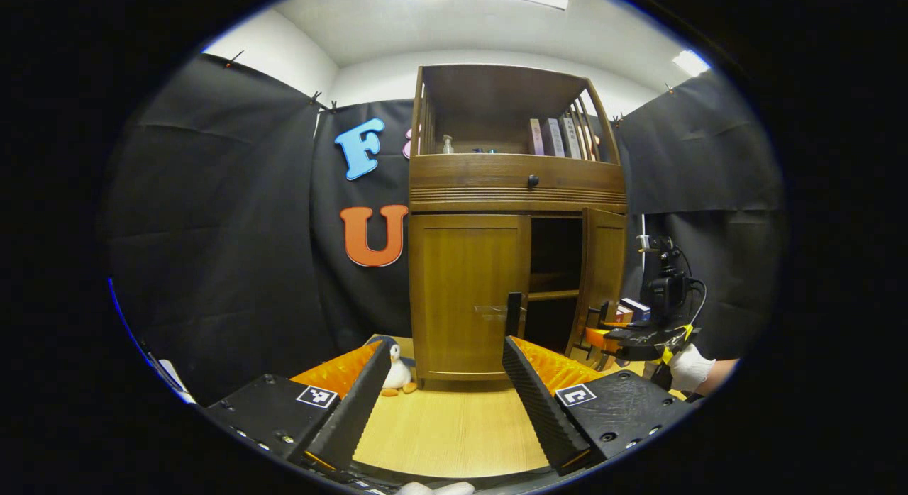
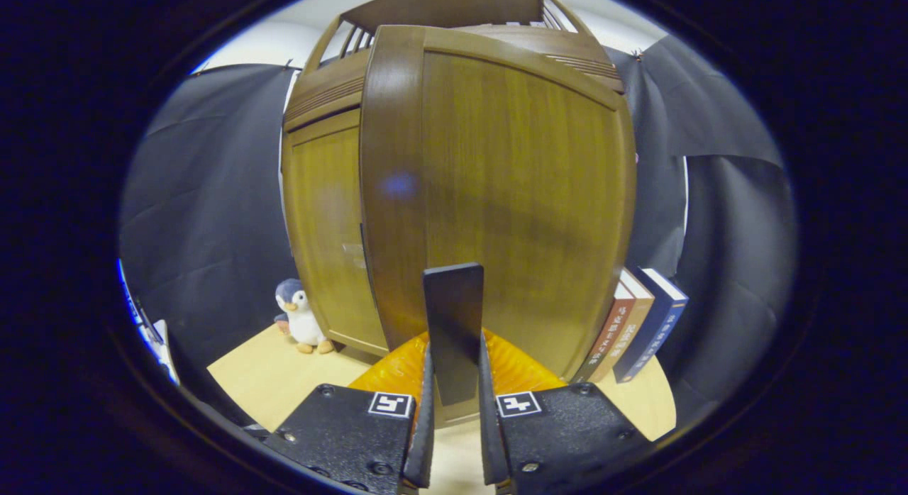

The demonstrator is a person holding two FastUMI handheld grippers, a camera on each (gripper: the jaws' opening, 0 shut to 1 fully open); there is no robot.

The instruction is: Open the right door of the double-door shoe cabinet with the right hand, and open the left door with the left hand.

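Note:
The wooden shoe cabinet [image 1: 518,190] stands on a light wood table. Its left door [image 1: 464,296] is closed, with a dark upright handle [image 1: 513,314] at its inner edge. The right door [image 1: 604,271] is swung outward, showing dark shelves behind it. My left gripper [image 1: 445,347] is open and short of the cabinet, with the left door's handle just above its right fingertip. In the right gripper view the right door [image 2: 511,197] looms close. My right gripper [image 2: 454,367] is shut on that door's black handle [image 2: 454,318]. The closed left door [image 2: 326,232] lies beyond.
A penguin toy [image 1: 397,373] [image 2: 301,314] sits at the cabinet's left foot. Books [image 2: 638,325] lean by its right side, and more books [image 1: 560,137] stand on the top shelf. A gloved hand [image 1: 689,367] holds the right gripper [image 1: 631,337]. Black cloth walls surround the table [image 1: 454,431].

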